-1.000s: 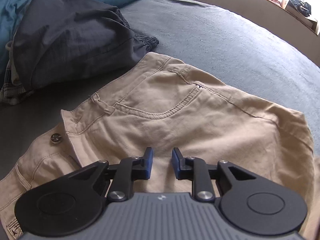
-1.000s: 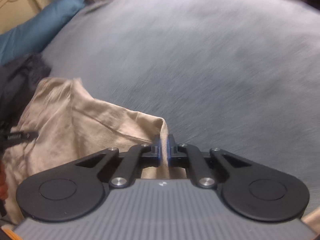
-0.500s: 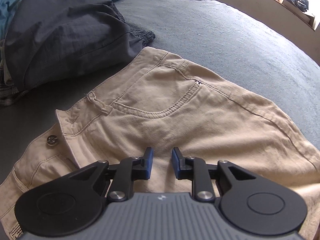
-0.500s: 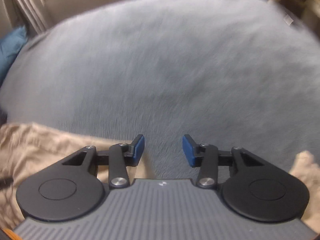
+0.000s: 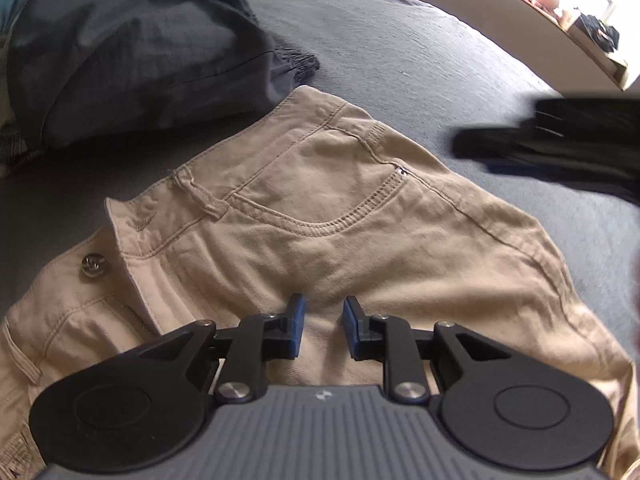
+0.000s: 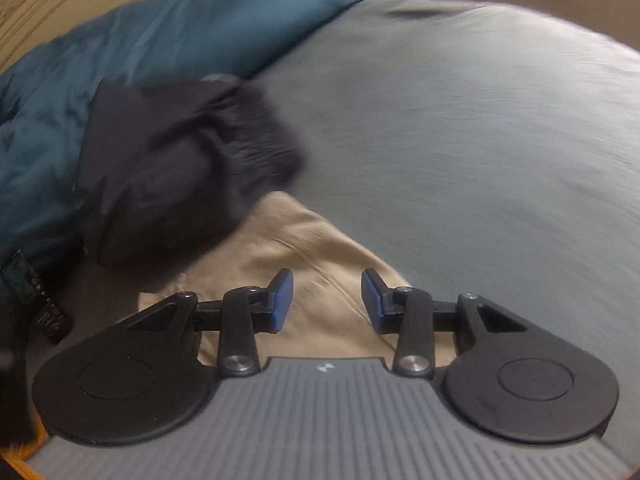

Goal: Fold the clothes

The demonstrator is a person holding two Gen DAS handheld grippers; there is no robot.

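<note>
Tan shorts (image 5: 320, 216) lie flat on the grey bed, waistband and metal button (image 5: 92, 263) to the left, front pocket facing up. My left gripper (image 5: 323, 322) hovers just over the crotch area, jaws slightly apart and empty. My right gripper (image 6: 326, 294) is open and empty above a corner of the tan shorts (image 6: 304, 256). It also shows as a dark blur at the right edge of the left wrist view (image 5: 552, 144).
A heap of dark grey clothes (image 5: 132, 48) lies beyond the shorts at the upper left, also in the right wrist view (image 6: 176, 168). A blue pillow (image 6: 192, 36) lies behind it. The grey bed sheet (image 6: 480, 140) stretches to the right. A window ledge (image 5: 560, 12) runs along the back.
My right gripper let go of the shorts' edge, opened, and swung left towards the dark clothes. The shorts' right side now lies flat. My left gripper has barely moved.
</note>
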